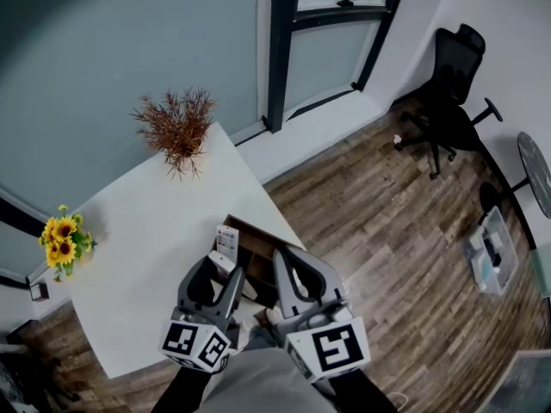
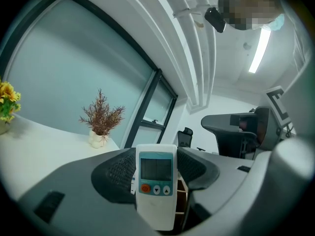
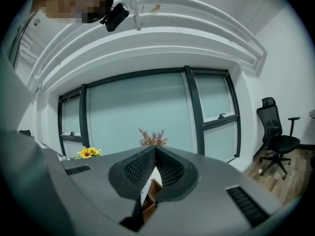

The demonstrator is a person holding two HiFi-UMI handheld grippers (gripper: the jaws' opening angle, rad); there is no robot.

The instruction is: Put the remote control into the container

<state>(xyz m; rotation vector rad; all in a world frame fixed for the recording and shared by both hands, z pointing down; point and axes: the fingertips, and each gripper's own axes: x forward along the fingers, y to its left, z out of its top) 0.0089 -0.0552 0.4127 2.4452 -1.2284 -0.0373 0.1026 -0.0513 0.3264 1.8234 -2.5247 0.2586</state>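
Left claw (image 2: pixel 156 157) clamps the remote control (image 2: pixel 156 183) between its 2 jaws; right claw (image 3: pixel 156 150) closed.

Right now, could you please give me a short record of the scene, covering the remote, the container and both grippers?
remote control: upright, screen facing the left gripper view
left gripper: jaws closed on the remote control
right gripper: jaws together, nothing between them
container: wooden, at the table edge, partly covered by both grippers
task status: remote control not yet in the container
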